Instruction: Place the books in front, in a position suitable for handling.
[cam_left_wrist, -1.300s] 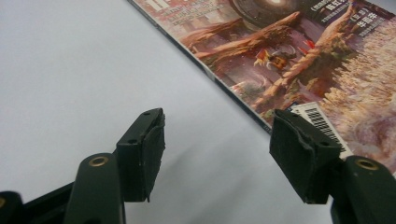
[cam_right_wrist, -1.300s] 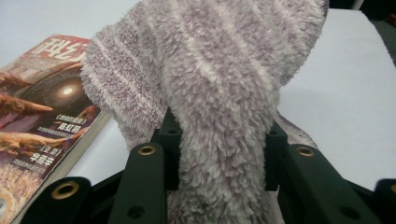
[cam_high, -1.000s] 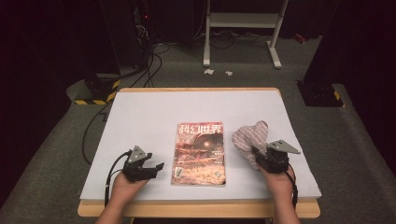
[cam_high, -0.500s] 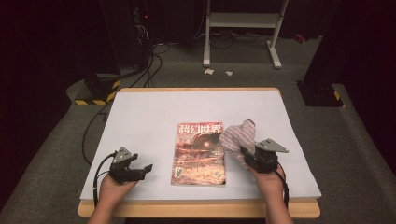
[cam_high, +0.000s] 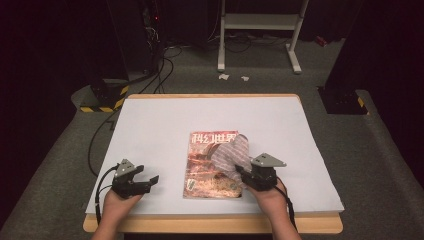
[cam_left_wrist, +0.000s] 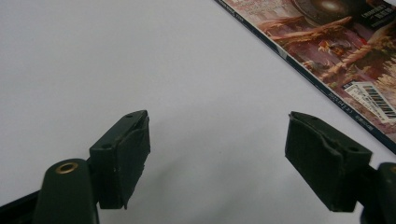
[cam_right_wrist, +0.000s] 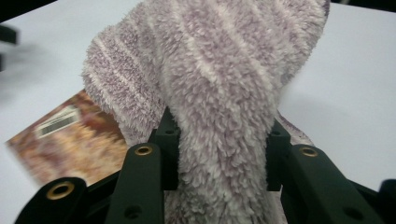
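Grip: right gripper (cam_right_wrist: 217, 154) clamps the fuzzy striped cloth (cam_right_wrist: 210, 79) over the magazine (cam_high: 212, 167) | left gripper (cam_left_wrist: 229, 158) has just been opening, jaws wide, nothing between, on the table (cam_high: 150, 125) | advice: wipe flat, light pressure, so the magazine stays put.

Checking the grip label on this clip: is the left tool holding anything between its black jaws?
No, the left tool stands with its jaws wide apart over the bare white table, beside the glossy magazine.
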